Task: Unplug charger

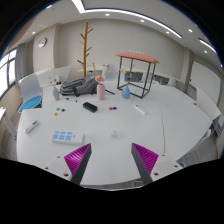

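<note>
Charger can't be ID'd w/ certainty among the small items scattered on the white table [150, 125], well beyond the fingers. Gripper [112, 158] is held released, nothing between pads. Risk: wrong item gets approached, since plug/cable isn't resolved from this far.

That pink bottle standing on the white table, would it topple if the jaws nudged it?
Probably yes. The pink bottle stands upright and looks tall for its narrow base, so a push near the top would likely tip it. It seems like plastic, so likely light. The gripper, jaws open, is far short of it, with bare white table between.
</note>
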`<move>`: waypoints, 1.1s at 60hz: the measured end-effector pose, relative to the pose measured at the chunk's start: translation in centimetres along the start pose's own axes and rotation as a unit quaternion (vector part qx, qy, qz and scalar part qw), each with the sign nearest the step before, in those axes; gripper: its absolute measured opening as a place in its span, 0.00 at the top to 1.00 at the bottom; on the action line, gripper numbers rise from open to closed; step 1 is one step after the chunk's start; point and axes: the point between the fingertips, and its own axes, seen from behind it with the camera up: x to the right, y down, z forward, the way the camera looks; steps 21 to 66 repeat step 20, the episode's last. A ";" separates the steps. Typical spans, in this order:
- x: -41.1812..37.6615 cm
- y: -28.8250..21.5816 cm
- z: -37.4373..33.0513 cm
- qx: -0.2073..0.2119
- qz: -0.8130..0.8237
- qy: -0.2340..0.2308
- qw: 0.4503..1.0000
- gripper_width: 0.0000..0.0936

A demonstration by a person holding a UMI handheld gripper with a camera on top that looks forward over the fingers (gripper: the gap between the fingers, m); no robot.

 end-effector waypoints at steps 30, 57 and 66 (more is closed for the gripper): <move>-0.3 -1.7 0.5 0.016 -0.011 -0.014 1.000 0.09; -0.3 -1.7 0.5 0.016 -0.011 -0.014 1.000 0.09; -0.3 -1.7 0.5 0.016 -0.011 -0.014 1.000 0.09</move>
